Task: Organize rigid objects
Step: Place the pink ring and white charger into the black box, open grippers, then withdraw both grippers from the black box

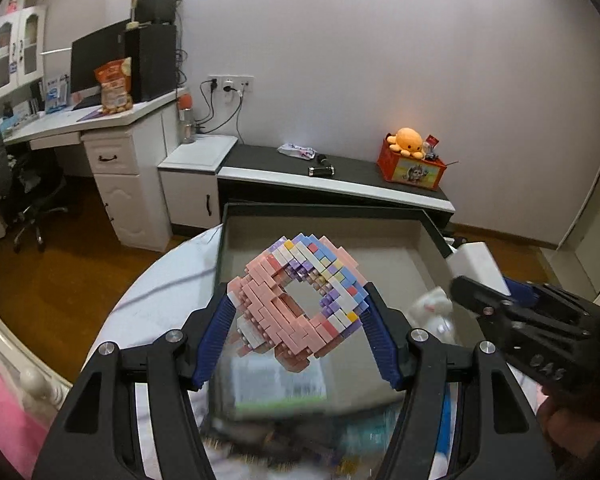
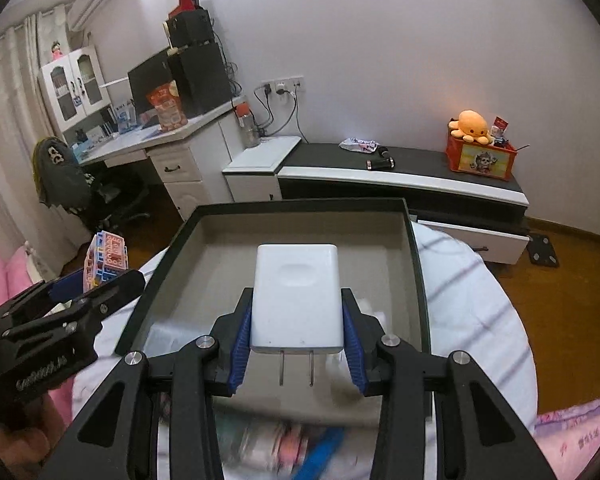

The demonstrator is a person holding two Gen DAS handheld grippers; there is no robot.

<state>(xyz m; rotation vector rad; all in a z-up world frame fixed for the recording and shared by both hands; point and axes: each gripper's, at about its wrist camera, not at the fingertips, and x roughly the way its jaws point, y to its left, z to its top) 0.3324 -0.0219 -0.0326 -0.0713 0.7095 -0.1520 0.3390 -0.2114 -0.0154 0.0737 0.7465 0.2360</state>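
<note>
The left gripper [image 1: 298, 304] has its jaws clamped on a pink-and-pastel brick-built ring [image 1: 296, 300], held above the black-rimmed tray [image 1: 340, 210] — the right gripper [image 2: 298, 328], at 3 o'clock, clamps a white charger [image 2: 296, 296] over the tray's grey floor.

The left gripper [image 1: 298, 300] fills the lower centre of its own view, blue pads [image 1: 214, 336] spread wide and clamped on something. The right gripper [image 2: 298, 320] sits low in its view, pads [image 2: 242, 340] pressed against a held item. Each tool shows at the other view's edge, with a bare hand [image 2: 18, 436] gripping at lower left.
</note>
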